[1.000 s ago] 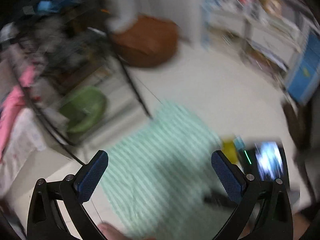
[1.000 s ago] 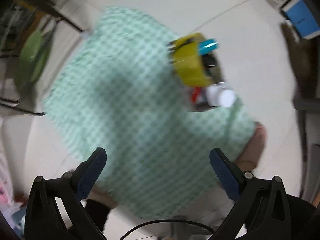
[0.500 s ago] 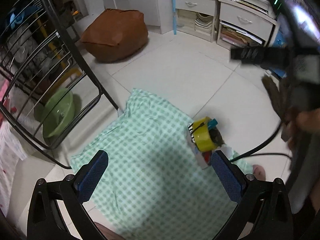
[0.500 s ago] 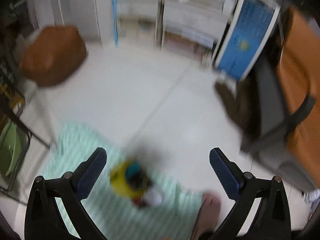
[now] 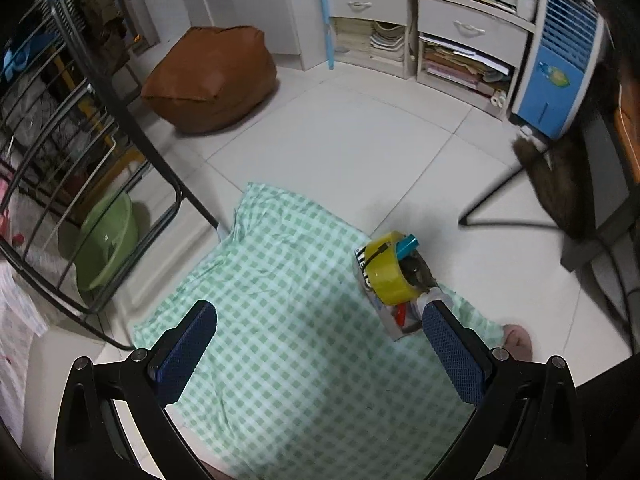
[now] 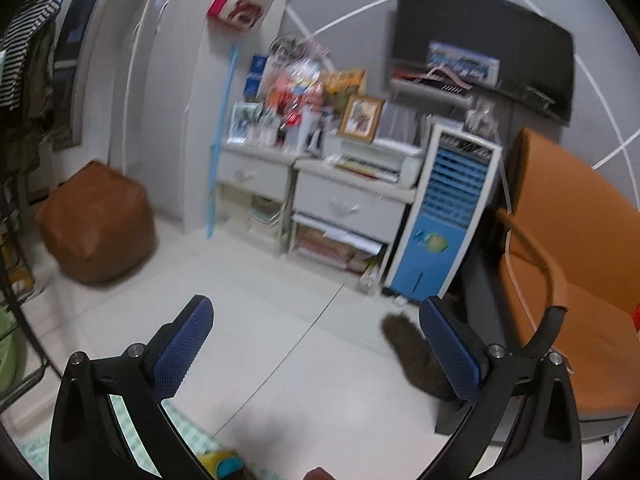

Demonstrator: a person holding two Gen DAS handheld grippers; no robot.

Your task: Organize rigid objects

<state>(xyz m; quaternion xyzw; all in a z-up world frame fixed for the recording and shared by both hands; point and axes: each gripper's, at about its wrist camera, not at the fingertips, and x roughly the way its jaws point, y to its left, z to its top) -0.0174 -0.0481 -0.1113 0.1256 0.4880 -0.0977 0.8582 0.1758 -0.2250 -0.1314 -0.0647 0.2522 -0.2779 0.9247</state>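
A green-checked cloth (image 5: 288,320) lies on the tiled floor. On its right edge stands a small box (image 5: 394,322) crammed with things: a yellow tape roll (image 5: 386,276), a teal piece (image 5: 408,245), a white cap. My left gripper (image 5: 318,344) is open and empty, above the cloth, left of the box. My right gripper (image 6: 316,344) is open and empty, raised and facing the room; the yellow roll (image 6: 218,462) and the cloth (image 6: 128,420) just show at its bottom edge.
A black metal rack (image 5: 100,128) with a green basin (image 5: 106,240) stands left. A brown beanbag (image 5: 212,76), drawer units (image 5: 460,32), a blue-white air cooler (image 5: 560,60) and an orange chair (image 6: 568,260) ring the floor. A bare foot (image 5: 518,340) is by the cloth.
My right gripper has tilted up from the cloth and box toward the far wall. My left view has steadied and pulled back; the right gripper has left it.
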